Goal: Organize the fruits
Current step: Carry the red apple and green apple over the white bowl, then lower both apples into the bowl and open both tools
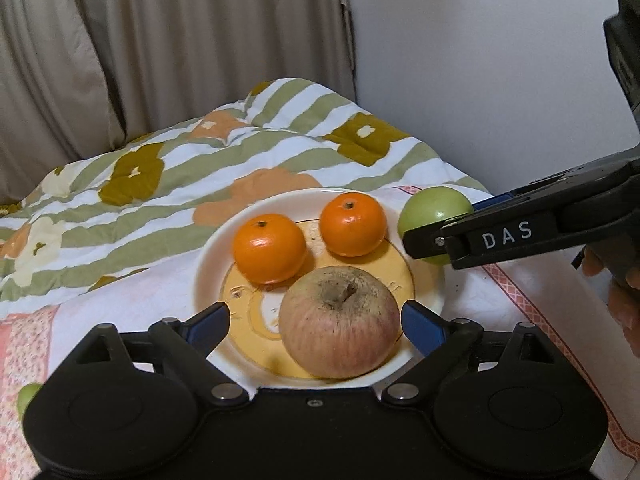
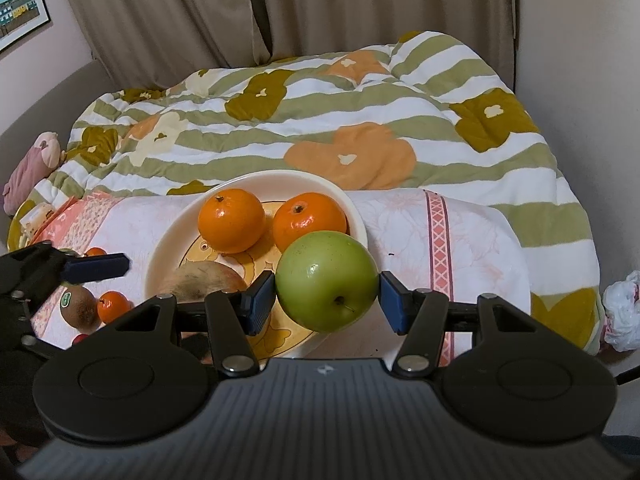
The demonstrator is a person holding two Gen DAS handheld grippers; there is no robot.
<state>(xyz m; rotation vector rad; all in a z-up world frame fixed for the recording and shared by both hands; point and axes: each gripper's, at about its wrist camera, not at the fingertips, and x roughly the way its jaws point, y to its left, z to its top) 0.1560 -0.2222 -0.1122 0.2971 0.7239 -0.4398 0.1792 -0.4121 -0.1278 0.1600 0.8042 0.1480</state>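
Observation:
A white plate [image 1: 208, 264] with a yellow picture lies on the bed; it also shows in the right wrist view [image 2: 160, 256]. On it are two oranges [image 1: 269, 249] [image 1: 353, 225] and a red-yellow apple [image 1: 339, 322]. My left gripper [image 1: 316, 326] is open, its blue pads on either side of this apple without touching it. My right gripper [image 2: 327, 300] is shut on a green apple [image 2: 326, 280] and holds it just above the plate's right rim. The green apple also shows in the left wrist view [image 1: 432, 210].
A kiwi [image 2: 78, 306] and small tangerines [image 2: 113, 305] lie on the pink sheet left of the plate. A floral quilt [image 2: 320, 120] is bunched behind. Curtains and a wall stand at the back. A white bag [image 2: 622, 308] is at the right.

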